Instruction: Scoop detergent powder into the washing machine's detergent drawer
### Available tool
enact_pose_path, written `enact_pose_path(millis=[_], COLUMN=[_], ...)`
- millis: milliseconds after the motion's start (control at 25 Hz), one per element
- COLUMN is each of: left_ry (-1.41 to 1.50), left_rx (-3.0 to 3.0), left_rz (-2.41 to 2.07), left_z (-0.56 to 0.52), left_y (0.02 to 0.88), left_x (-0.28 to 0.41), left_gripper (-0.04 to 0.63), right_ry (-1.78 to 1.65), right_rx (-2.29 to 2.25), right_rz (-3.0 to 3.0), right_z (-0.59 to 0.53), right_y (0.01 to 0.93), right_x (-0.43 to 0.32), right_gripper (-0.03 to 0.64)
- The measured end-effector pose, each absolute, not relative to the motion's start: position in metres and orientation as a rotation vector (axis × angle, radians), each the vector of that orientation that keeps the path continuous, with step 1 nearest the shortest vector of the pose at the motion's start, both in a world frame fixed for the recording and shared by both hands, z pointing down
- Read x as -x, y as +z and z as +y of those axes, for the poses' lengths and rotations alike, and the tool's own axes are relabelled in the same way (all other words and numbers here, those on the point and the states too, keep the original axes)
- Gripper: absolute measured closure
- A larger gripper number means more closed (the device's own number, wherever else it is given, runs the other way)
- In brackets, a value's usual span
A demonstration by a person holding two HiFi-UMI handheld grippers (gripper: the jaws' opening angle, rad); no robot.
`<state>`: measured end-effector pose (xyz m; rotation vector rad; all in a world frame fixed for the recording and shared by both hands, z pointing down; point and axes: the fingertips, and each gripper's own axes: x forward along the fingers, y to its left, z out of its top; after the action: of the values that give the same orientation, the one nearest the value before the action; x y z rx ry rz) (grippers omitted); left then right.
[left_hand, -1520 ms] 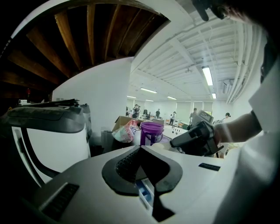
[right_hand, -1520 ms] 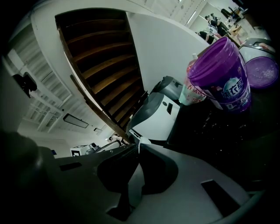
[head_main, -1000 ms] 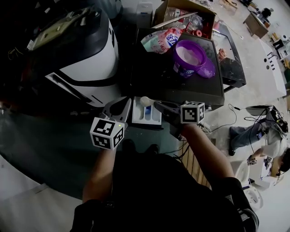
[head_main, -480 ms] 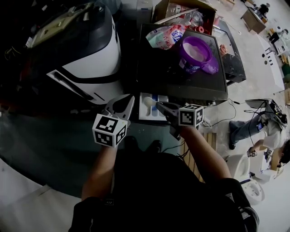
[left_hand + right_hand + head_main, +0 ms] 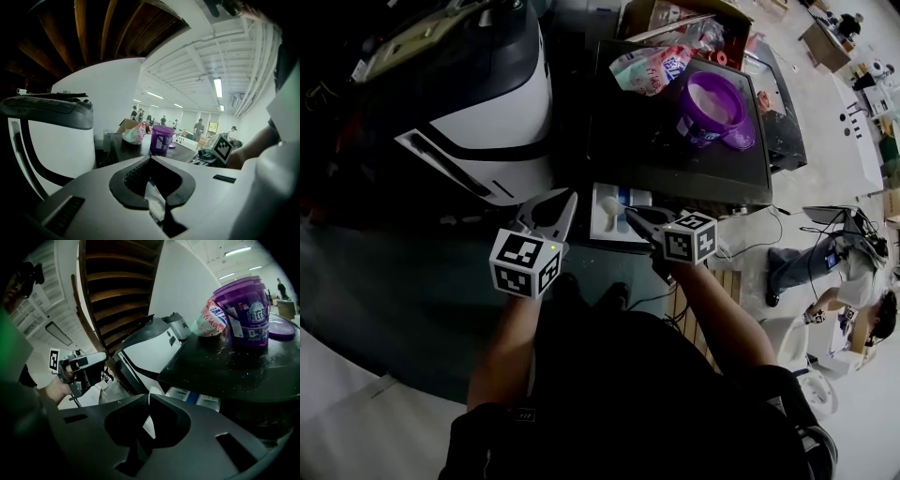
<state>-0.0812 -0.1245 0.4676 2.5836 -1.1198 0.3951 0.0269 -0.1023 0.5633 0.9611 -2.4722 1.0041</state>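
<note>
Holding, item one: the scoop (image 5: pixel 609 204), its handle clenched in my right hand-held gripper (image 5: pixel 630 219), white bowl poised over the detergent drawer (image 5: pixel 607 231).

Item two: the drawer, pulled out from under the dark worktop (image 5: pixel 675 159), white with blue inside. I cannot tell whether powder already lies in it.

Item three: my left hand-held gripper (image 5: pixel 564 206), jaws closed tip to tip on nothing I can make out, just beside the drawer's left edge.

Item four: the purple detergent tub (image 5: pixel 712 105), standing on the worktop well behind the drawer, pale powder inside, its lid (image 5: pixel 739 139) off and lying beside it.

Status, as I judge it: tub opened, drawer opened, scoop brought to the drawer. The bowl looks white and full, though I cannot be sure it carries a load. Outstanding: tipping it into a compartment, any further scoops, and pushing the drawer shut.
</note>
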Motion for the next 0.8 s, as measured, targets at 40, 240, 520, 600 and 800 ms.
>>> enact_pose_path(millis=[40, 240, 520, 600, 800], left_ry=[0.394, 0.386, 0.379, 0.378, 0.379], left_rx=[-2.581, -2.569, -2.549, -2.543, -2.531], left_rz=[-1.123, -1.143, -1.173, -1.181, -1.187], left_z=[-0.124, -0.121, -0.12, -0.12, -0.122], left_y=[0.468, 0.469, 0.47, 0.471, 0.474], left_x=[0.082, 0.088, 0.096, 0.098, 0.101], left_gripper=[0.588, 0.588, 0.588, 0.588, 0.588], right_ry=[0.981, 0.87, 0.642, 0.581, 0.461], right_rx=[-0.957, -0.927, -0.866, -0.847, -0.801], right_rz=[-2.466, -2.443, -2.387, -2.362, -2.32], right_z=[-0.102, -0.103, -0.108, -0.109, -0.111], right_y=[0.564, 0.567, 0.575, 0.577, 0.577], right_x=[-0.027, -0.022, -0.013, -0.011, -0.005], right_gripper=[0.598, 0.598, 0.598, 0.598, 0.598])
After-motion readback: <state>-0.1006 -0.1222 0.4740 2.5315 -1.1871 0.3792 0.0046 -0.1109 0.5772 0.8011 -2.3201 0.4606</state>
